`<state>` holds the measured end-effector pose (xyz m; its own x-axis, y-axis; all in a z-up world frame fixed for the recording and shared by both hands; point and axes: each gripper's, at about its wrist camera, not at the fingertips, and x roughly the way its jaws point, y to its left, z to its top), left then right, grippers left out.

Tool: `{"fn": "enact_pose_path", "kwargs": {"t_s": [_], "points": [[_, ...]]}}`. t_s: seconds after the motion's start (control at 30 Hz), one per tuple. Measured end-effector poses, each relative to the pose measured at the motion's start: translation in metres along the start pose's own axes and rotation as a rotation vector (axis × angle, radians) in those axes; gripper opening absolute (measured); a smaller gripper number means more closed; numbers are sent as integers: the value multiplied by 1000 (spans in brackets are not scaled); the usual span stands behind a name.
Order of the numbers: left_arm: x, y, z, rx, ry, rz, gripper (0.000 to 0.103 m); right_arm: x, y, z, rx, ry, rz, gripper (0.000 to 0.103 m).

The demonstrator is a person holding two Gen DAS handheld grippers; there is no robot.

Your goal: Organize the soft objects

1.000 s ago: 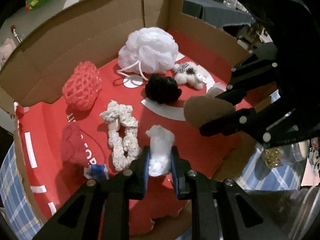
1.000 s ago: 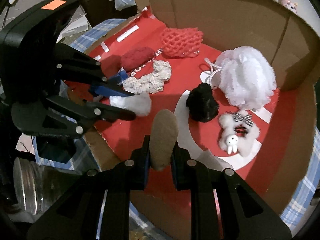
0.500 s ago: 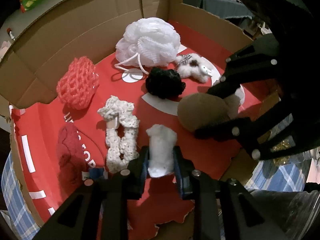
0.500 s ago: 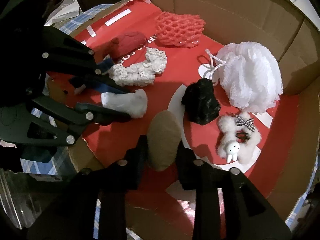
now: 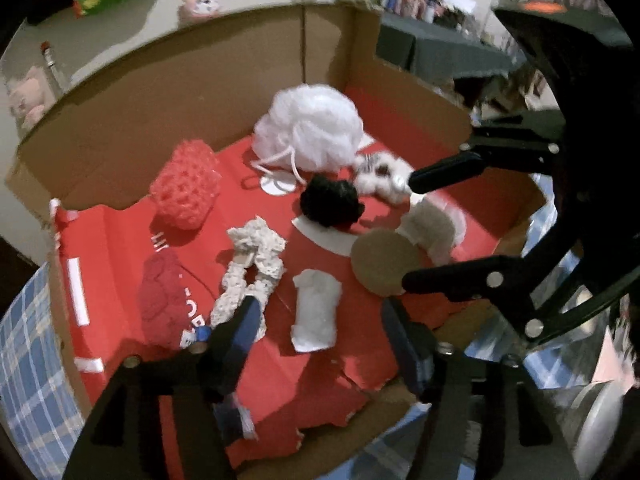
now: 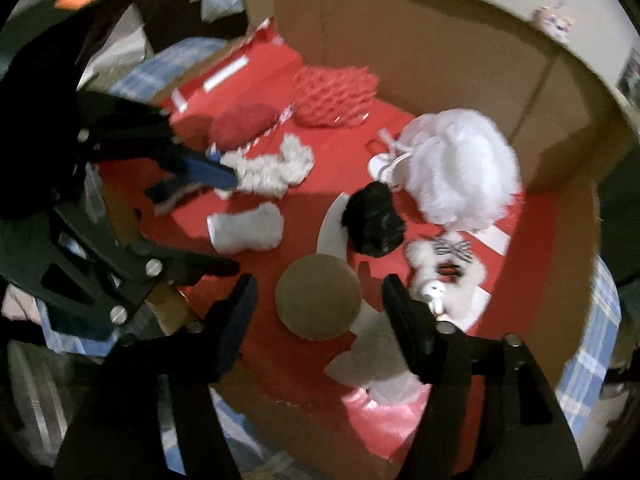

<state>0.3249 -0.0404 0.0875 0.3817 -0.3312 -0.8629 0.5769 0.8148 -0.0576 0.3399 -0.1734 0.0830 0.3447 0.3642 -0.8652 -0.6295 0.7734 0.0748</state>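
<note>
Tongs on both my hands stand released above the cardboard box (image 5: 168, 92), whose floor is lined with red paper (image 5: 304, 364). The jaws of my left tongs (image 5: 316, 312) have just been opening, and the white fluffy roll (image 5: 316, 312) lies flat on the red lining between them, free of either pad. The jaws of my right tongs (image 6: 316, 300) have just been opening as well; the tan round pad (image 6: 318, 296) lies on the lining between them, untouched, just beside a crumpled white tissue (image 6: 372, 356) near the box's torn front edge.

Deeper in the box the other soft things lie apart from one another. The cream crocheted scrunchie (image 5: 252, 268) lies just left of the white roll, with the dark red pompom (image 5: 164, 292) further left against the lining's printed letters. The coral mesh sponge (image 5: 186, 184) sits near the left cardboard wall. The white bath pouf (image 5: 312, 128) fills the far corner, its cord loop trailing onto a white printed circle. The black fuzzy scrunchie (image 5: 332, 200) lies in front of the pouf, on the edge of a white printed arc, and the small white bunny plush (image 6: 444, 276) with a striped bow lies to its right.

From the left camera my right tongs reach in from the right, fingers spread either side of the tan pad. The box rests on a blue plaid cloth (image 5: 24, 360).
</note>
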Motion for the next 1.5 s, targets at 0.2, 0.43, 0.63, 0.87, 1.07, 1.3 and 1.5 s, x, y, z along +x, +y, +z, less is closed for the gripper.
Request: {"fn": "enact_pose_path", "kwargs": {"t_s": [0.2, 0.43, 0.63, 0.87, 1.07, 1.3, 1.5], "points": [[-30, 9, -10, -151, -78, -1, 86, -30, 5, -6, 120, -51, -48, 75], [-43, 17, -30, -312, -92, 19, 96, -46, 18, -25, 237, -54, -166, 76], [-42, 16, -47, -372, -71, 79, 96, -44, 11, -41, 359, -45, -223, 76], [-39, 16, -57, -401, -62, 145, 96, -38, 9, -53, 416, -43, -231, 76], [-31, 16, -60, -415, -48, 158, 96, -30, 8, -56, 446, -36, -207, 76], [-23, 15, -60, -410, -32, 178, 96, -21, 4, -58, 456, -24, -214, 76], [-18, 18, -61, -427, -23, 176, 96, -20, 2, -59, 461, -24, -218, 76]]}}
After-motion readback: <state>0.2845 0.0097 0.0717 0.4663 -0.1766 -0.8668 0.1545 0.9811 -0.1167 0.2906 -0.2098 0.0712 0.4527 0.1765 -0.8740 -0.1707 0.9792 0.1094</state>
